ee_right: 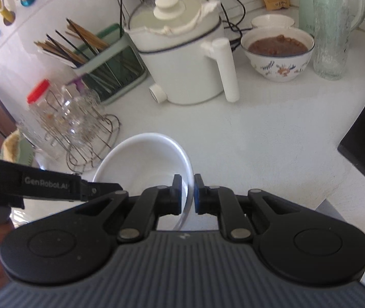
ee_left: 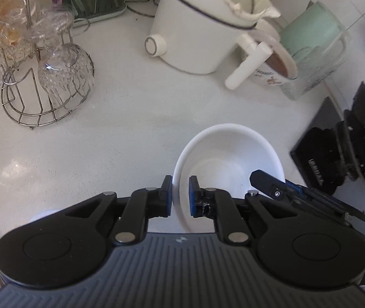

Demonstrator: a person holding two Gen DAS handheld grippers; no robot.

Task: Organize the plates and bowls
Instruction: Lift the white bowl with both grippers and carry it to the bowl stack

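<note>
Bowl (ee_left: 227, 159), smooth round white ceramic, opposite rims pinched by left tool (ee_left: 180, 196) and right tool (ee_right: 188, 194), speckled counter (ee_left: 121, 118).

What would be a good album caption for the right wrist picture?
Right gripper and left gripper pinch opposite rims of a plain white ceramic bowl on the white countertop.

Pale grey speckled stone countertop (ee_right: 272, 138), carrying a white electric pot with a side handle (ee_right: 182, 59), a wire rack of upturned clear glasses (ee_left: 46, 77), a floral china bowl of brown food (ee_right: 280, 51), a ribbed clear glass pitcher (ee_right: 332, 38) and a green chopstick caddy (ee_right: 110, 69).
</note>
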